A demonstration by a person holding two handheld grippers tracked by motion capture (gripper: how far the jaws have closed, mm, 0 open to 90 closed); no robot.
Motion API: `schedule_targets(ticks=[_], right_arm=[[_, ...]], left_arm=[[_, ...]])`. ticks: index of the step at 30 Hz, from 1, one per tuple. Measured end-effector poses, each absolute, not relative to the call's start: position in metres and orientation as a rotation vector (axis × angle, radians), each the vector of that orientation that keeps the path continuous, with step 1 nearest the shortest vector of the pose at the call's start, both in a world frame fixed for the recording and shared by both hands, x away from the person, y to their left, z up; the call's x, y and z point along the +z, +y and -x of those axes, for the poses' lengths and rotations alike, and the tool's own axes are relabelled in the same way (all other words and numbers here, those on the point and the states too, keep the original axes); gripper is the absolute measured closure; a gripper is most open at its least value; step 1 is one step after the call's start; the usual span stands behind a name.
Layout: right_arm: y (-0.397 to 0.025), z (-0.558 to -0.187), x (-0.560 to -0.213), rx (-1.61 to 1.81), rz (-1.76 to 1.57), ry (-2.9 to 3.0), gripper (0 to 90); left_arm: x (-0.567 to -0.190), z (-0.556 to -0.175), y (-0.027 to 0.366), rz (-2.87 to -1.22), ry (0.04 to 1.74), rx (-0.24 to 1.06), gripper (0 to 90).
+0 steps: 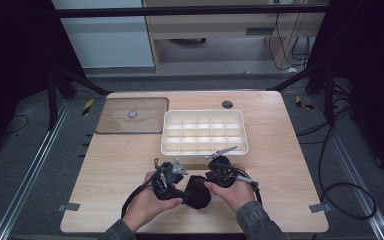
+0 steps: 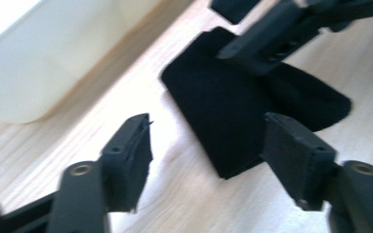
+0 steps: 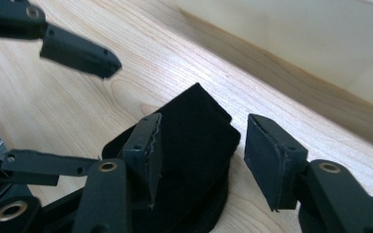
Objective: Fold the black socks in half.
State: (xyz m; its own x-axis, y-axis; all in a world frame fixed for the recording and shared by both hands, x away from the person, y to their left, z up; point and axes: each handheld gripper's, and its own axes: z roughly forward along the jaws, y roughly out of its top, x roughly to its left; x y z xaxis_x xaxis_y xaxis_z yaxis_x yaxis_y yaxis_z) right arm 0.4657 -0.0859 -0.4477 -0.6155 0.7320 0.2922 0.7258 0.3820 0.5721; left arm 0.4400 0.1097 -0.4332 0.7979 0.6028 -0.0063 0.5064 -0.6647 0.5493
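Observation:
A black folded cloth (image 1: pixel 198 193) lies on the wooden table near its front edge, between my two grippers. In the left gripper view the cloth (image 2: pixel 233 102) lies just ahead of my left gripper (image 2: pixel 206 131), whose jaws stand open; its near corner reaches in between them. My right gripper (image 3: pixel 204 124) is open too, with the cloth (image 3: pixel 194 141) between and under its jaws, the left one over the fabric. From above, the left gripper (image 1: pixel 180 181) and the right gripper (image 1: pixel 209 184) face each other across the cloth.
A white compartment tray (image 1: pixel 204 115) stands just beyond the grippers, its wall close by (image 2: pixel 39 63) (image 3: pixel 296 39). A clear flat lid (image 1: pixel 132 116) lies at the back left. Bare table stretches to the left and right of the hands.

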Motion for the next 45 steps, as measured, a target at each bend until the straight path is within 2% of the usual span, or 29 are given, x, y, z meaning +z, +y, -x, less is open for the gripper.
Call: schedule_targets(ticks=[6,13,16,25,45], right_arm=[[-0.083,-0.464,-0.446,1.048,-1.377,2.600,40.6],[-0.081,-0.462,-0.446,1.008,-1.416,2.590,31.1],[-0.080,-0.460,-0.447,0.998,-1.429,2.600,27.2],[-0.078,-0.457,-0.450,0.985,-1.428,2.608,29.0],[-0.085,-0.451,-0.457,0.959,-1.449,2.613,29.8]], left_arm=[[-0.434,-0.447,0.123,-2.414,0.931,0.276,10.2],[-0.445,-0.455,0.156,-2.384,1.009,0.294,5.4],[-0.448,-0.456,0.172,-2.387,1.034,0.343,4.9],[-0.460,-0.454,0.217,-2.319,1.154,0.372,4.8],[-0.497,-0.454,0.277,-2.177,1.308,0.473,3.9]])
